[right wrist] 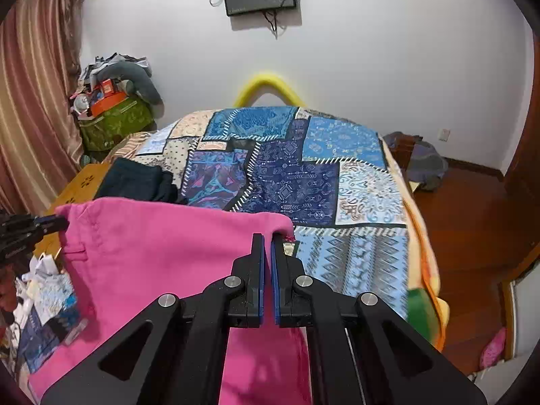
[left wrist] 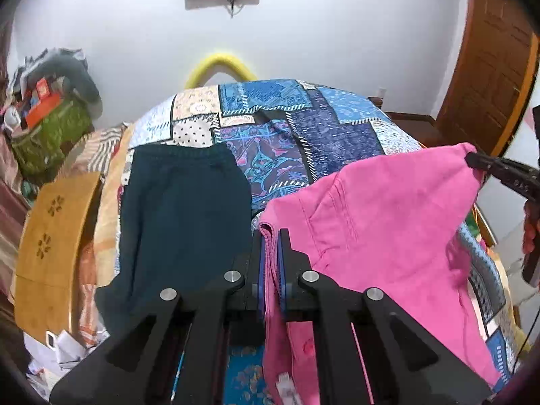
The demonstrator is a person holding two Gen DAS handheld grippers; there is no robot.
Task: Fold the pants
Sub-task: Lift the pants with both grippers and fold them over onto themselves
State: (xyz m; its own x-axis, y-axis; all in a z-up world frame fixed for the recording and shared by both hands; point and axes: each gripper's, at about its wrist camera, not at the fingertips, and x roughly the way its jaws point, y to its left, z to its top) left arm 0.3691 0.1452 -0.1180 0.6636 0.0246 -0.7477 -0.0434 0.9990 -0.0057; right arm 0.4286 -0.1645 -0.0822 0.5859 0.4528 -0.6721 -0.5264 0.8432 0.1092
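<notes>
- Hanging between the two grippers: pink pants (left wrist: 381, 222), held up by the top edge above the bed (right wrist: 368, 182).
- Left gripper (left wrist: 270, 236): jaws clamped on one corner of the pink fabric.
- Right gripper (right wrist: 266, 239): jaws clamped on the opposite corner.
- Dark teal garment (left wrist: 182, 209): lying flat on the patchwork bedspread (left wrist: 337, 128), left of the pink pants.
- Wooden board (left wrist: 50, 246): beside the bed, left edge.
- Yellow tube (right wrist: 266, 84): arched behind the bed, against the wall.
</notes>
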